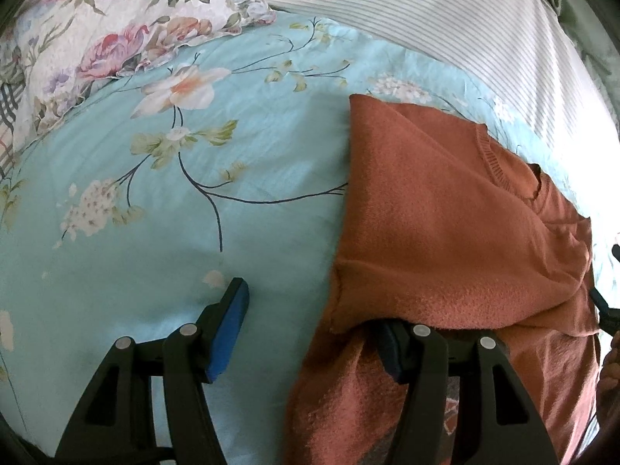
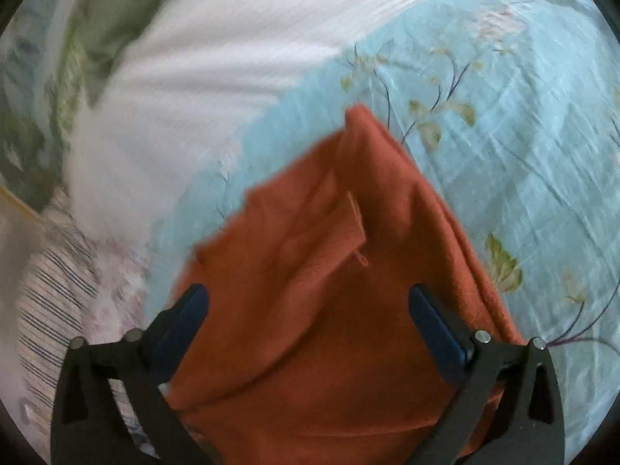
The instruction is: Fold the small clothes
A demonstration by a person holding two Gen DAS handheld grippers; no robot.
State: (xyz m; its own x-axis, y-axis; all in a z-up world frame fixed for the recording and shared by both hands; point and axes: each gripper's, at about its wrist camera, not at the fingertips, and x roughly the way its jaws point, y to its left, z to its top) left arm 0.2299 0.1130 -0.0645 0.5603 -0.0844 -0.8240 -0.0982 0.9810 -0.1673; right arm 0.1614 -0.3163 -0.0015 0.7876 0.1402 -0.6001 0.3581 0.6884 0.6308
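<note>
— On the bed's pale blue floral sheet (image 1: pixel 271 162) lies the rust-orange sweater (image 1: pixel 445 232), partly folded, one flap laid over its body; why are the tools set so?

— The right gripper (image 2: pixel 310 310) hangs over the garment with its jaws spread wide and nothing pinched between them; I judge it is placed to let the cloth settle; the left gripper (image 1: pixel 310 333) has one blue pad over bare sheet, the other tucked under the sweater's near edge, likely to steady or lift that hem.

— Is the left one gripping?

— I cannot tell; its far pad is buried by cloth; the jaws stand partway apart; the sweater's lower part is cut off, and the right view is blurred; a flowered pillow (image 1: pixel 116 35) sits well apart.
</note>
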